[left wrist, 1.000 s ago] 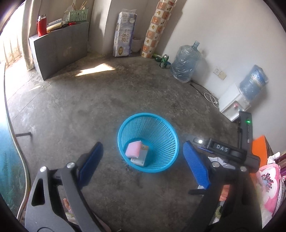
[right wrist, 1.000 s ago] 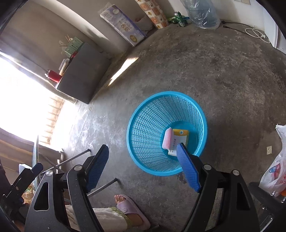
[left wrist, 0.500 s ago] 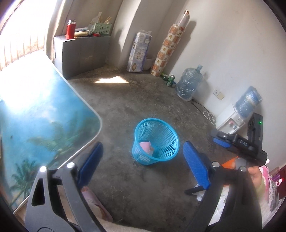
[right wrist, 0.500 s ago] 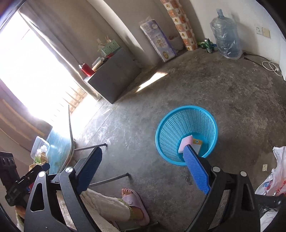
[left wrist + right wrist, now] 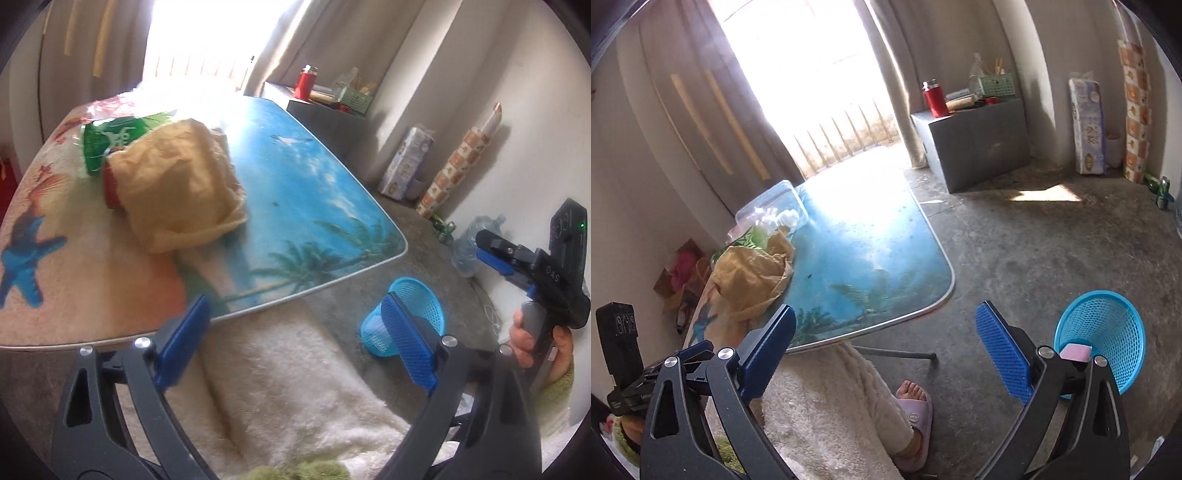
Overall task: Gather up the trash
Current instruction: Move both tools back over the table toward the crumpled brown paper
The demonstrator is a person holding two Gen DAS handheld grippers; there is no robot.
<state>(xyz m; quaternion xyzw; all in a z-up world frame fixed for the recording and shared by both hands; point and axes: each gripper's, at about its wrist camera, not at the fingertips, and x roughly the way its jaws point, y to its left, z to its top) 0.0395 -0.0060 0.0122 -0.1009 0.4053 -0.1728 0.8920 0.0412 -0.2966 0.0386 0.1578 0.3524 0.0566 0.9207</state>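
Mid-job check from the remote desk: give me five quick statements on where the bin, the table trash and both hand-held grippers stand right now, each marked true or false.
1. The blue basket stands on the floor, off the table. True.
2. The right hand-held gripper grips a pink item. False: its jaws have just been opening and stand wide with nothing between them; the pink item lies in the basket.
3. A crumpled yellow bag lies on the table. True.
4. The left hand-held gripper is shut on the yellow bag. False: it is open and empty, short of the bag.
5. The basket is empty. False: it holds the pink item.
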